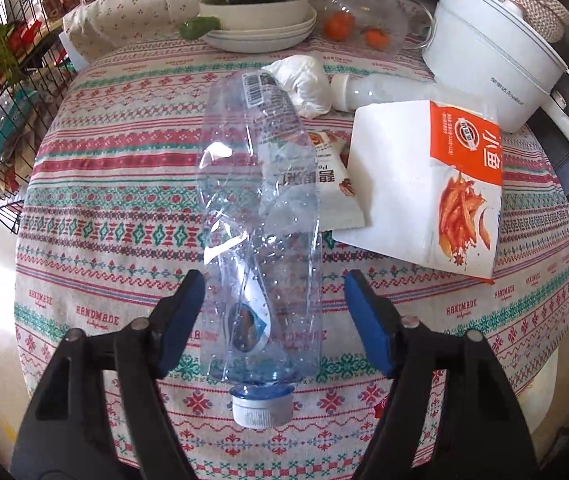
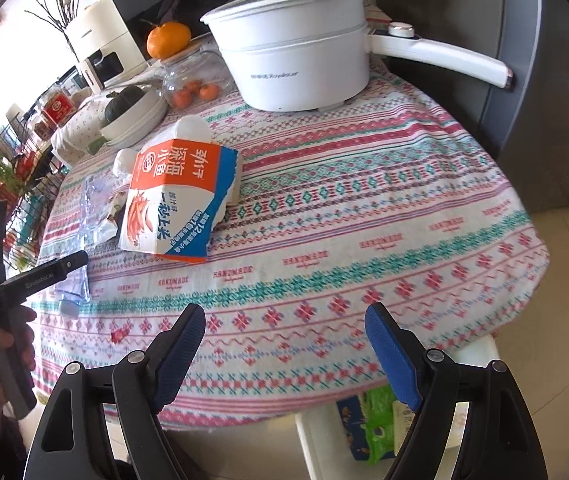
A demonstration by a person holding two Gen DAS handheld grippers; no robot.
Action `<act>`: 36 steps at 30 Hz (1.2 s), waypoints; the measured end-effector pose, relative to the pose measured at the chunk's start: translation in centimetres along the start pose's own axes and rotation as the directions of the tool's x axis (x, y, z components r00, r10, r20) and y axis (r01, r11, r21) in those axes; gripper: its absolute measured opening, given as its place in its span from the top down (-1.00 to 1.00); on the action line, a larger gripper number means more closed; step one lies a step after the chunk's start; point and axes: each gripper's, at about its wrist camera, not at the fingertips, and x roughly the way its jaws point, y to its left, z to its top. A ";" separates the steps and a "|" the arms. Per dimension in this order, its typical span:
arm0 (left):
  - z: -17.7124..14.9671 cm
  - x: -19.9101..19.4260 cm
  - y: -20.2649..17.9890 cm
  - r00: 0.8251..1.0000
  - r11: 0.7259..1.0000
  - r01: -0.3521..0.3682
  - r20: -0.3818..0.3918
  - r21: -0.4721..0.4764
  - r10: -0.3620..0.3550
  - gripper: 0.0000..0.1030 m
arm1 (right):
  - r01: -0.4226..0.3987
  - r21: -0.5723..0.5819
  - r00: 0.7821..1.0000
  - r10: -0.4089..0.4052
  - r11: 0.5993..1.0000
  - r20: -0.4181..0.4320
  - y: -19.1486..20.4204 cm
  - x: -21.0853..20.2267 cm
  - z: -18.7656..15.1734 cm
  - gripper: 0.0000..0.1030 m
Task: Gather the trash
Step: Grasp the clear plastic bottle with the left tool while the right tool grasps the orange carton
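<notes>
Tools, left and right, both agape and empty-jawed; one crushed bottle, two snack packets.

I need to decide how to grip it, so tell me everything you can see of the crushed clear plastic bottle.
The crushed bottle is clear, thin plastic, flattened and creased, lying lengthwise on the patterned tablecloth. Its white cap, above a blue neck ring, points toward the camera; a barcode label sits at its far end. It overlaps a small snack packet, with crumpled white tissue by its base. The open left gripper straddles its neck end, apparently not touching.
</notes>
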 end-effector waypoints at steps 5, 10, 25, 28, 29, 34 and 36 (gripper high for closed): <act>0.2 -0.5 -0.1 1.000 1.000 -0.014 0.020 0.010 0.014 0.10 | 0.011 -0.022 1.000 -0.011 1.000 -0.019 1.8 2.7 0.5 -0.62; -0.1 -1.5 -0.2 1.000 0.999 0.018 0.020 0.035 -0.019 0.19 | -0.022 -0.011 0.999 0.022 1.000 -0.024 2.9 4.5 1.0 -0.62; -1.6 -4.3 3.5 0.995 0.997 0.083 0.051 -0.001 -0.083 0.19 | 0.172 -0.292 0.982 -0.140 0.941 0.130 11.9 9.4 0.3 -0.62; -1.7 -4.4 3.9 0.995 0.996 0.092 0.051 -0.006 -0.091 0.19 | 0.246 -0.337 0.962 -0.187 0.909 0.197 13.6 10.4 0.2 -0.62; -1.8 -4.5 3.8 0.994 0.996 0.094 0.052 -0.006 -0.094 0.19 | 0.269 -0.351 0.955 -0.201 0.897 0.218 14.0 10.7 0.2 -0.60; -1.8 -4.8 3.7 0.993 0.995 0.102 0.061 -0.001 -0.102 0.19 | 0.346 -0.410 0.923 -0.227 0.844 0.310 15.5 11.3 0.1 -0.23; -1.8 -5.0 3.6 0.992 0.994 0.106 0.063 0.002 -0.106 0.19 | 0.346 -0.429 0.924 -0.223 0.834 0.311 15.6 11.4 0.3 0.33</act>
